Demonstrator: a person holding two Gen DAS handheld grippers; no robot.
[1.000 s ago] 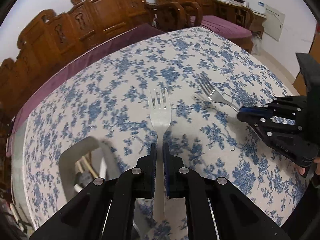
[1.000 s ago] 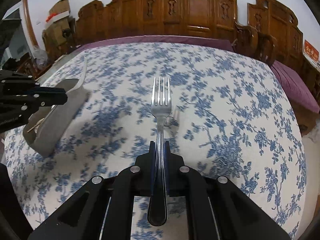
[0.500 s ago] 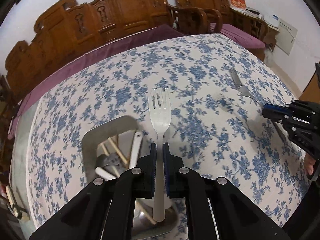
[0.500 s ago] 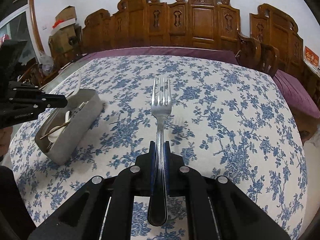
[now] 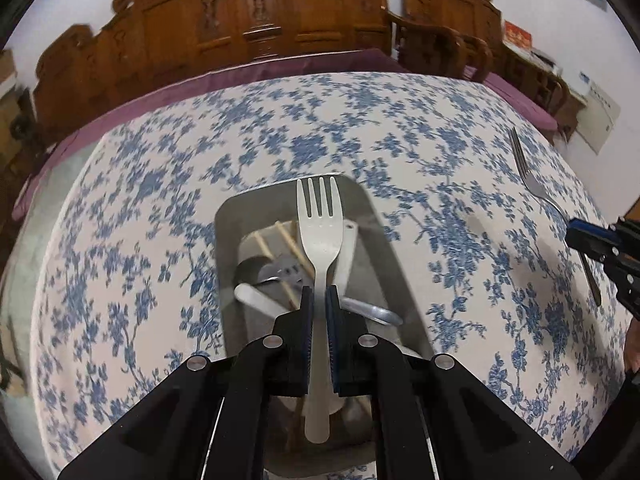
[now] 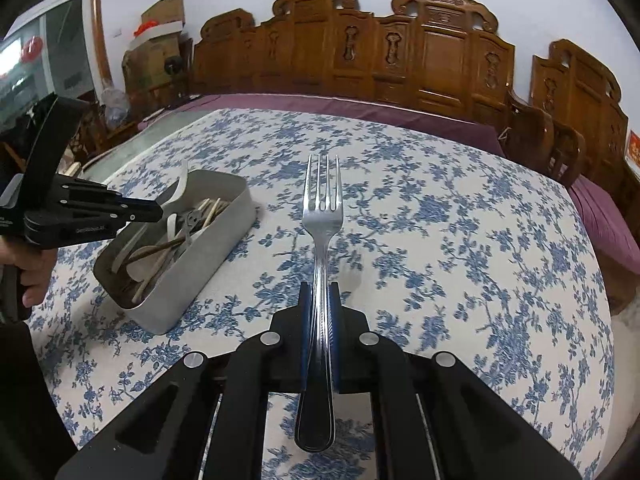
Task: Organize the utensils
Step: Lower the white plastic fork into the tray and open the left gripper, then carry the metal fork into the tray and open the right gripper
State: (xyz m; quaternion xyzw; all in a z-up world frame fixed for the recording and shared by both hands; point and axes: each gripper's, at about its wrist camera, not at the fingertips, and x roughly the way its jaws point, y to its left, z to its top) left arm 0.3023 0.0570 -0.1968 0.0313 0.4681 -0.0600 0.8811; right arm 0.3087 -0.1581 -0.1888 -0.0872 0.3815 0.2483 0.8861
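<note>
My left gripper [image 5: 319, 294] is shut on a white plastic fork [image 5: 320, 224], tines pointing away, held right over the grey metal utensil box [image 5: 228, 264]. The box holds chopsticks, a spoon and other white utensils. In the right wrist view the left gripper [image 6: 158, 213] hovers over the near end of that box [image 6: 224, 240], its white fork curving up behind it. My right gripper [image 6: 320, 292] is shut on a steel fork [image 6: 322, 208] above the tablecloth, to the right of the box. The right gripper [image 5: 570, 236] and its steel fork [image 5: 528, 172] show at the right edge of the left wrist view.
A blue-flowered tablecloth [image 6: 460, 248] covers the table. Carved wooden chairs [image 6: 400, 52] line the far side, with purple cushions [image 6: 608, 216] to the right. A hand [image 6: 30, 276] grips the left tool's handle. Boxes and clutter stand at the far left.
The left gripper has carried the white fork leftwards from open tablecloth to directly above the utensil box. The right gripper rose a little with the steel fork; the box now sits nearer to it.
</note>
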